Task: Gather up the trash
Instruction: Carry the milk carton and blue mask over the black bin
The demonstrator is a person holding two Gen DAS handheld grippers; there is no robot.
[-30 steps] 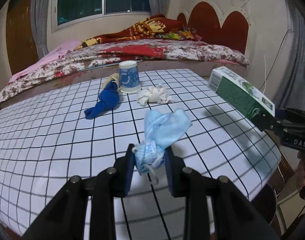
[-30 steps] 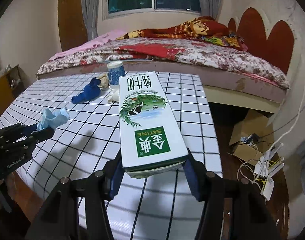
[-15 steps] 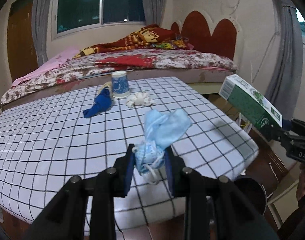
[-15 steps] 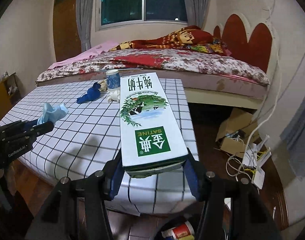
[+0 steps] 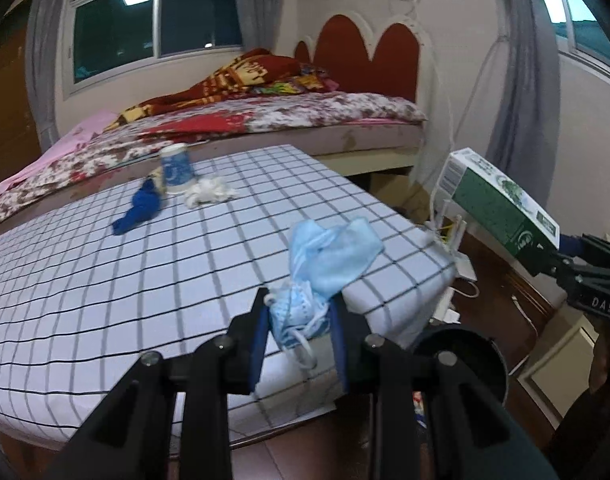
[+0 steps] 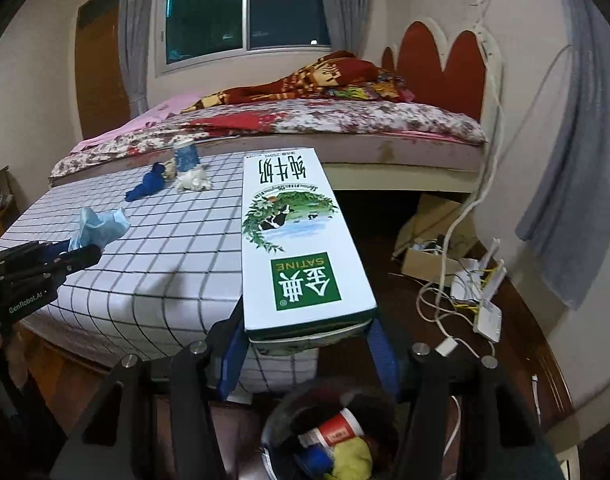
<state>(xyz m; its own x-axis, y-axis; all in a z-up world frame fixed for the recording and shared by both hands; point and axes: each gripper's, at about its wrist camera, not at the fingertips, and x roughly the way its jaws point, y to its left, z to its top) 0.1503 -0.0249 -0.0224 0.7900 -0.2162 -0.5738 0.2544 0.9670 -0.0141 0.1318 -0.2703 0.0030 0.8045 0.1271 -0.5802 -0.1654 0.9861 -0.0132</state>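
Observation:
My left gripper (image 5: 299, 322) is shut on a crumpled light blue face mask (image 5: 325, 256), held over the table's near right corner. My right gripper (image 6: 305, 344) is shut on a green and white milk carton (image 6: 297, 240), held past the table edge above a black trash bin (image 6: 329, 436) that holds a red can and other waste. The bin (image 5: 461, 354) also shows in the left wrist view, below the table corner. On the checked table (image 5: 105, 280) lie a blue cloth (image 5: 139, 210), a blue paper cup (image 5: 175, 168) and a white crumpled tissue (image 5: 209, 194).
A bed (image 5: 265, 120) with a floral cover stands behind the table. Cables and a white router (image 6: 485, 304) lie on the wooden floor to the right, with cardboard (image 6: 425, 236) under the bed edge. A grey curtain (image 6: 577, 160) hangs at right.
Both grippers have drawn back from the table toward its right edge, still holding the mask and the carton. The trash bin has come into view below them.

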